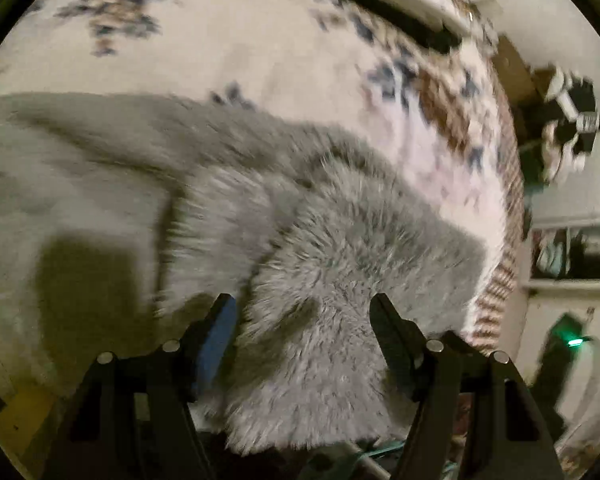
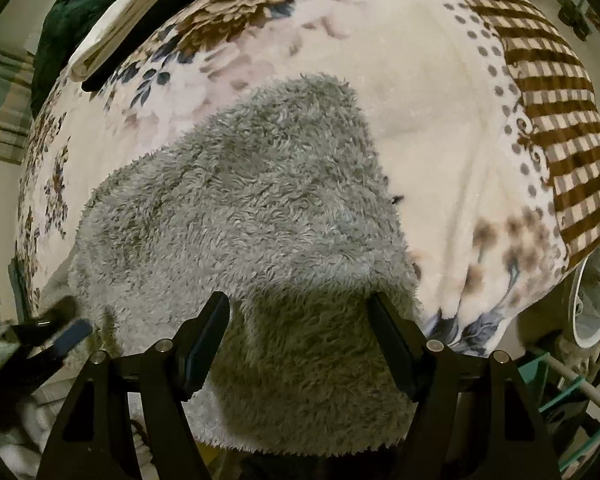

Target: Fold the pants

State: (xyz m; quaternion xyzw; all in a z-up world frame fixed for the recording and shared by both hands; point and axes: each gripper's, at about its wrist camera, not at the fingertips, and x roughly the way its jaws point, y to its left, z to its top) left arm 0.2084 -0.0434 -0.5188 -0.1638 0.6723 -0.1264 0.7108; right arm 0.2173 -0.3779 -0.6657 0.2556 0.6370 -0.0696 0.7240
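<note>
Pants (image 2: pixel 252 208) grey and fuzzy on floral blanket (image 2: pixel 420 100), both grippers' fingers wide, holding nothing, white fan (image 2: pixel 596 288) only in right view

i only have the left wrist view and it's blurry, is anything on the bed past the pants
Observer: Yes, a folded cream cloth lies at the far edge of the floral blanket.
Operator: are the right tongs gripping
Observer: No, the right tongs stand open over the grey pants.
Operator: see my left tongs from there
Observer: Yes, the left tongs show at the pants' lower left edge.
</note>
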